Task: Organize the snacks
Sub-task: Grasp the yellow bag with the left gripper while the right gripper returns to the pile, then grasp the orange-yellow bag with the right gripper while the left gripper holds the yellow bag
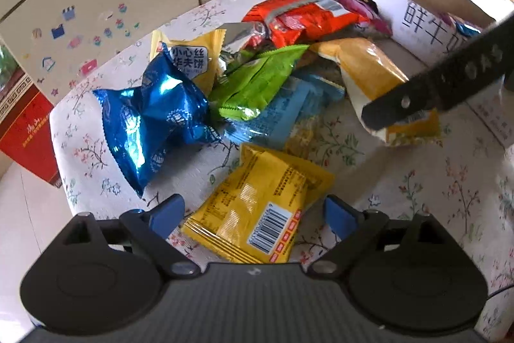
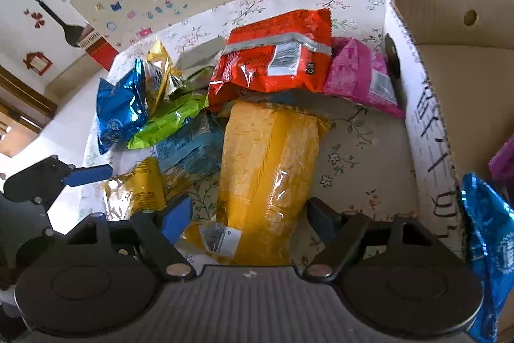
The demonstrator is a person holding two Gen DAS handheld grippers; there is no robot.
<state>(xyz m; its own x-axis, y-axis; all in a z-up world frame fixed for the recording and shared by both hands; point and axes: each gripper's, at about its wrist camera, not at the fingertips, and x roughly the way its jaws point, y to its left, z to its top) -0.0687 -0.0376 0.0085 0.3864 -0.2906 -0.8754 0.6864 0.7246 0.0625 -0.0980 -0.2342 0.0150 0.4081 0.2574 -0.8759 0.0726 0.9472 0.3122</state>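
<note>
Looking down from the left wrist, the left hand-held gripper (image 1: 253, 211) hangs wide over a counter (image 1: 433, 188) covered in a floral cloth. A small yellow snack packet (image 1: 257, 204) lies barcode-up between its blue pads, which stand apart from the packet's edges, so nothing is gripped yet; the spread looks chosen to straddle the packet's width. Beyond it sits a loose heap of snacks: a crinkled blue foil bag (image 1: 151, 121), a green bag (image 1: 257, 82), a flat pale-blue packet (image 1: 282, 114) underneath, and an orange-red bag (image 1: 305, 15) at the far side. A long yellow bag (image 1: 369, 76) lies toward the right, with a dark finger of the right hand-held gripper (image 1: 430, 92) crossing over its near end. A cardboard box (image 1: 417, 18) stands open at the far right, likely the place the snacks are being sorted into.

From the right wrist, the right hand-held gripper (image 2: 249, 211) is poised over the long yellow bag (image 2: 266, 169), jaws parted to either side of its near end without visibly pressing it. The bag lies lengthwise along the gripper's line, which should suit a grasp across its narrow width. A pink packet (image 2: 363, 79) leans against the box wall (image 2: 427, 124), and the orange-red bag (image 2: 273, 57) rests beside it. Inside the box, a blue foil bag (image 2: 488, 237) already lies, suggesting sorting has begun. The left gripper's blue pad (image 2: 86, 177) shows at the left, beside the small yellow packet (image 2: 135, 192).
</note>
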